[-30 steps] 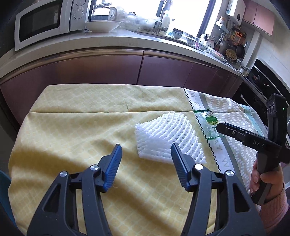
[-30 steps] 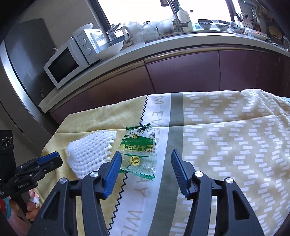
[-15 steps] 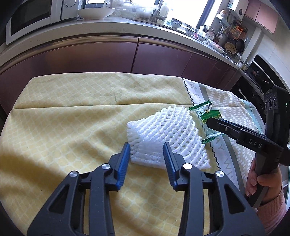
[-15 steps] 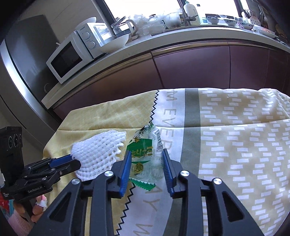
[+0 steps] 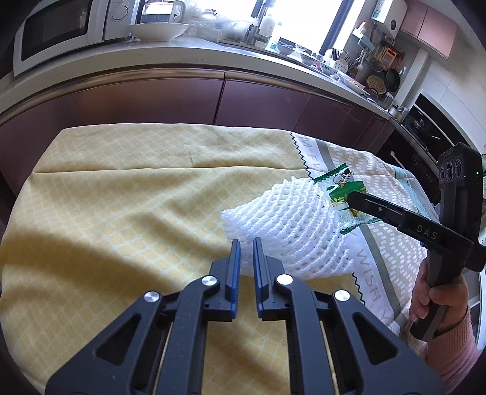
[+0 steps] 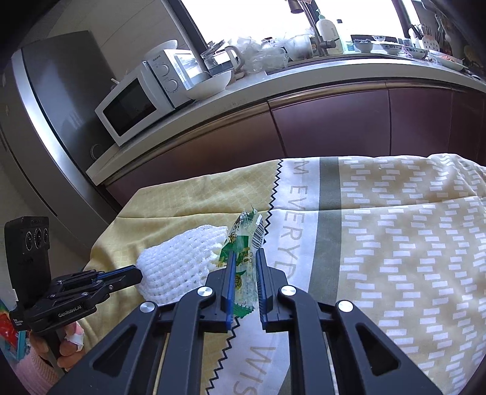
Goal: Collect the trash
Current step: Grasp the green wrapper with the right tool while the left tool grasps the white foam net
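Both grippers are clamping: left gripper [image 5: 246, 247] gripping net [image 5: 291, 231] at frame center, right gripper [image 6: 245, 258] pinching wrapper [image 6: 243, 243]; thin edge holds risking slip during lifting

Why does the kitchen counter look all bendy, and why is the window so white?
Both wrist views are fisheye, so the straight pale kitchen counter bows into a curve. In the right wrist view the bright window is overexposed to plain white. In the left wrist view a soft shadow crosses the yellow patterned tablecloth.
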`<state>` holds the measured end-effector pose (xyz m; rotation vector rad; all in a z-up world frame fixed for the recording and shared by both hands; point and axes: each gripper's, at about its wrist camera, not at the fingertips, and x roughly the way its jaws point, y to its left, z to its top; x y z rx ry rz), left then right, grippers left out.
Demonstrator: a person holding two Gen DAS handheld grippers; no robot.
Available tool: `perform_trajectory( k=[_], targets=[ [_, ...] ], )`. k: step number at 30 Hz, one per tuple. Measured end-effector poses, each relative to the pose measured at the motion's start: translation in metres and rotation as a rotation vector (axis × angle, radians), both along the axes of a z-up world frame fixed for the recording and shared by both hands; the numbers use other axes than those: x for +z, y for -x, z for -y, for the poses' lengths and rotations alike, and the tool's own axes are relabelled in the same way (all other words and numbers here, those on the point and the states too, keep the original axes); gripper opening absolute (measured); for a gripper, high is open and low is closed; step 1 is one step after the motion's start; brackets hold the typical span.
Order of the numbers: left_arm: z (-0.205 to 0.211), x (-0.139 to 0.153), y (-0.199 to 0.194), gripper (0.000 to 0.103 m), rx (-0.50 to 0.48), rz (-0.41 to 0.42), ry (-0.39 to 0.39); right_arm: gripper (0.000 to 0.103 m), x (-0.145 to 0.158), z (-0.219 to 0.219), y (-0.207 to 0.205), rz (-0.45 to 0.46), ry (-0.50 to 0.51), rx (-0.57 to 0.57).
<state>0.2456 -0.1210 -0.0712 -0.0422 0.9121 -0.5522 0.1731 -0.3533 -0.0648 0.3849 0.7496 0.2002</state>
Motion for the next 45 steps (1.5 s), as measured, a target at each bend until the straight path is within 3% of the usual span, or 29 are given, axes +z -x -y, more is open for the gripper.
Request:
perform_trajectory(
  k=[9,25,45],
  targets=[
    [-0.043,0.022,0.041,0.008,0.056,0.077,0.004,0.011,0.009,-0.019,0.025,0.044,-0.039,0.042],
    [-0.137,0.036,0.108,0.007,0.185,0.123,0.01,0.011,0.023,-0.077,0.052,0.098,-0.12,0.184],
    [-0.226,0.054,0.159,0.007,0.327,0.178,0.014,0.011,0.034,-0.151,0.066,0.106,-0.153,0.332]
  ],
)
